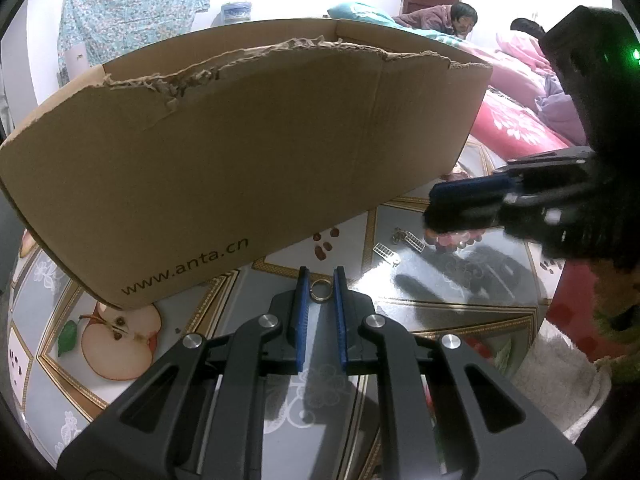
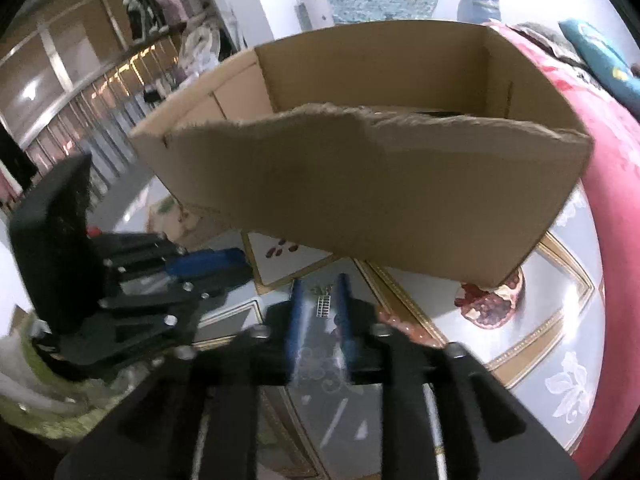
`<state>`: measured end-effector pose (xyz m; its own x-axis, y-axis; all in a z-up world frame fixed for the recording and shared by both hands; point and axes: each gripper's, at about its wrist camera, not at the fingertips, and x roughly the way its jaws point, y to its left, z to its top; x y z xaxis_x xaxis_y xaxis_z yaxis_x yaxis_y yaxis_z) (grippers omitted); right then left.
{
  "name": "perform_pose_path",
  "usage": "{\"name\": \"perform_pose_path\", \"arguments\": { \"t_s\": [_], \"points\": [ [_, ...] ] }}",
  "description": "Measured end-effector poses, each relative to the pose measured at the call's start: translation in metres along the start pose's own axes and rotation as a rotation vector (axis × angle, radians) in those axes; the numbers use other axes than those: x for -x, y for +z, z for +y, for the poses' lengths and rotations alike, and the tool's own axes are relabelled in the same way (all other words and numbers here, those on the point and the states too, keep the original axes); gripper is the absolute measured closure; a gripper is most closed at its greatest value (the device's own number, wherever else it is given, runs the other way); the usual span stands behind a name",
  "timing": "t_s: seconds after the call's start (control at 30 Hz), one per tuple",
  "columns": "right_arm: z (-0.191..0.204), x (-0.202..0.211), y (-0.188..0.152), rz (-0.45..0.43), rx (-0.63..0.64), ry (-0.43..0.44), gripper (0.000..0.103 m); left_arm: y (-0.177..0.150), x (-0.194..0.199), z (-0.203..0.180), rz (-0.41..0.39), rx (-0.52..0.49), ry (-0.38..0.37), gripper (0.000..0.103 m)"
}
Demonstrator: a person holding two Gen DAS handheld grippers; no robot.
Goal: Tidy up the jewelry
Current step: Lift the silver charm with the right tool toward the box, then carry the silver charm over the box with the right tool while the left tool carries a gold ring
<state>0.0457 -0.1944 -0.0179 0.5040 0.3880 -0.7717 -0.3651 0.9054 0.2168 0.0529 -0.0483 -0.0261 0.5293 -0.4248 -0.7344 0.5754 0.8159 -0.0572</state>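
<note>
A gold ring [image 1: 321, 291] lies on the patterned table between the blue pads of my left gripper [image 1: 321, 285], whose jaws stand narrowly apart around it. Two silver ladder-shaped earrings [image 1: 386, 253] lie to the right, also seen between my right gripper's pads [image 2: 323, 305]. A pink bead bracelet [image 1: 452, 239] sits under my right gripper [image 1: 432, 216]; in the right wrist view it shows beside the right finger [image 2: 404, 326]. My right gripper [image 2: 320, 292] hovers over the earrings, jaws slightly apart. The cardboard box [image 1: 240, 148] stands behind, top open [image 2: 372, 76].
The box's near wall is torn along its rim [image 1: 224, 68]. A red and pink quilt [image 1: 516, 120] lies right of the table [image 1: 440, 292]. Two people [image 1: 460, 18] sit in the background. A fluffy sleeve [image 1: 560, 372] is at right.
</note>
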Motion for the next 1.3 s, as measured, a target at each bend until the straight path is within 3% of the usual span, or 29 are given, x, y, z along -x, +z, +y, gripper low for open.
{"name": "perform_pose_path", "arguments": {
  "t_s": [0.17,0.3,0.37,0.43,0.93,1.3],
  "points": [
    [0.007,-0.020,0.000,0.050,0.083,-0.057,0.080,0.000,0.000,0.000,0.000,0.000,0.000,0.092],
    [0.013,-0.025,0.002,0.082,0.146,-0.076,0.095,0.000,0.001,-0.001,-0.002,0.000,-0.001,0.092],
    [0.013,-0.024,0.002,0.088,0.142,-0.071,0.096,0.000,0.001,-0.001,-0.002,0.001,-0.001,0.092],
    [0.011,-0.020,0.001,0.071,0.123,-0.067,0.099,0.000,0.001,0.000,-0.004,0.002,-0.002,0.092],
    [-0.024,0.041,0.016,-0.103,-0.091,0.118,0.100,0.000,0.000,0.002,-0.015,0.017,-0.010,0.092],
    [-0.015,0.076,0.025,-0.233,-0.075,0.163,0.100,0.000,0.035,0.001,-0.078,0.026,-0.013,0.092]
  ]
}}
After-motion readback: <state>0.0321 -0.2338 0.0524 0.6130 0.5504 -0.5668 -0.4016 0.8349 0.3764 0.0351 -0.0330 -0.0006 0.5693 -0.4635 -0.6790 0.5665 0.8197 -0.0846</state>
